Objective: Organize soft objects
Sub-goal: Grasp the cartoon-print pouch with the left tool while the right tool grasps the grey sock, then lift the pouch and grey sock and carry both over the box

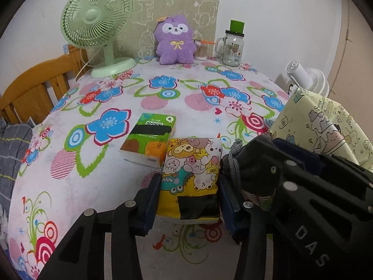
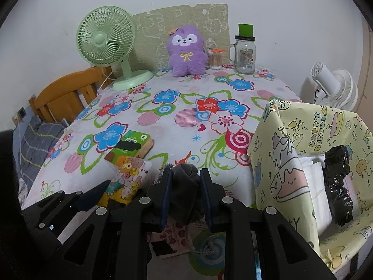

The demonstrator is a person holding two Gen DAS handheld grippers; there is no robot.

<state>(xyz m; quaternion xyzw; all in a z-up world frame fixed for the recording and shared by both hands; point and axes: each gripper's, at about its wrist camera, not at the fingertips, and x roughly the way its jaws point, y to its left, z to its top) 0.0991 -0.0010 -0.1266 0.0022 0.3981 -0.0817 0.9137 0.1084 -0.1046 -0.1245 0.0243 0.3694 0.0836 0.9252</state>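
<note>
A yellow cartoon-print tissue pack (image 1: 188, 163) lies on the flowered tablecloth (image 1: 93, 186) near the front edge. My left gripper (image 1: 190, 183) is shut on it, with a pad pressed to each long side. Just to its right, my right gripper (image 2: 186, 173) is shut on a dark grey soft pouch (image 2: 185, 186) with a grey drawstring, held above a red-patterned pack (image 2: 174, 233). A green tissue pack (image 1: 149, 140) lies flat just beyond the yellow one. A purple plush toy (image 1: 174, 42) sits upright against the back wall.
A pale yellow cartoon-print box (image 2: 279, 154) stands at the right, with white things and a black bag inside. At the back are a green fan (image 1: 98, 23), a cotton-swab tub (image 1: 201, 50) and a glass mug jar (image 1: 233, 46). A wooden chair (image 1: 35, 86) is at the left, a white fan (image 2: 335, 88) at the right.
</note>
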